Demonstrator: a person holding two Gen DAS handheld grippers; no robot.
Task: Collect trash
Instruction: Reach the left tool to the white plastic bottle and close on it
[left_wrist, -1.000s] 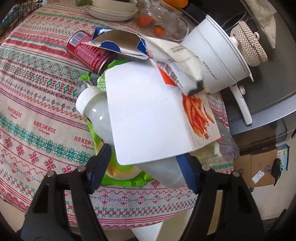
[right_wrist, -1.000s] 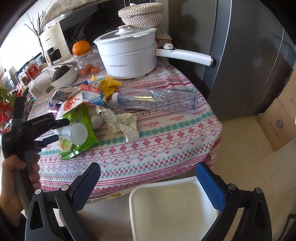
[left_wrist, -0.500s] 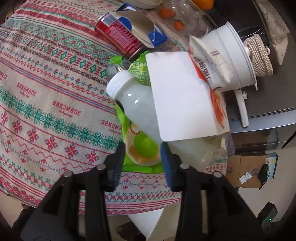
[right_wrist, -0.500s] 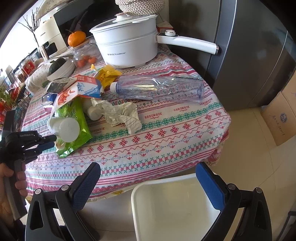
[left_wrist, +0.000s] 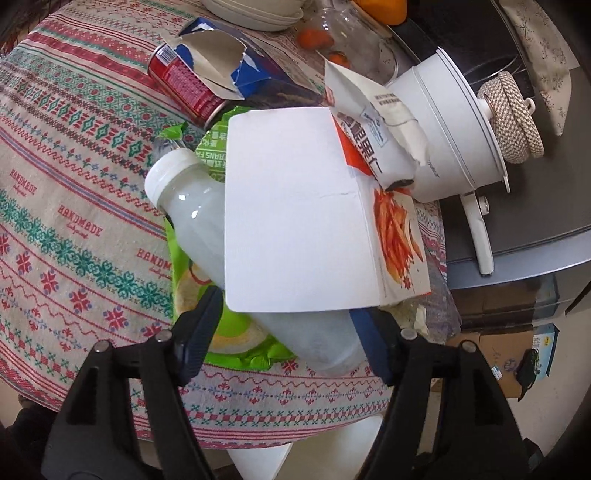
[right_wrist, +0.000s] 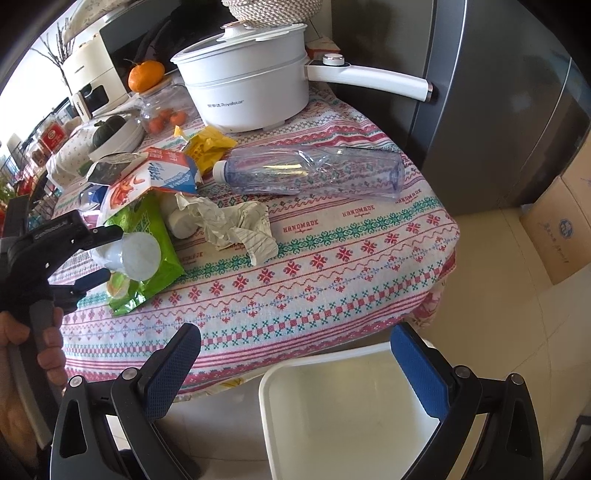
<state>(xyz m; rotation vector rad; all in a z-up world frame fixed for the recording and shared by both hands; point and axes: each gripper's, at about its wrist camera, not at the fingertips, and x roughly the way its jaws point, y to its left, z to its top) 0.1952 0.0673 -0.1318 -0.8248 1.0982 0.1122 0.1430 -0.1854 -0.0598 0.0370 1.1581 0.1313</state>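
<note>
On the tablecloth (right_wrist: 332, 258): two plastic bottles (right_wrist: 310, 173), one red can (left_wrist: 184, 85).

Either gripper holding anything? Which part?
Nothing held. The left gripper, its jaws having just been opening, straddles the bottle at its base end, not clamped. The right gripper is open, empty.

Electric pot (right_wrist: 251, 92): stands at the back of the table (right_wrist: 332, 258), handle toward the fridge (right_wrist: 498, 110), with a jar of small fruit (right_wrist: 162, 110) just beside it on the left. Before the pot lies a clear plastic bottle (right_wrist: 314, 170) on its side; left of that bottle lie a crumpled paper (right_wrist: 236, 225) and a snack bag (right_wrist: 147, 240), on which a capped milk bottle (right_wrist: 136, 254) lies. Below the table's near edge, well before the pot, a bin (right_wrist: 351, 413) stands on the floor.
</note>
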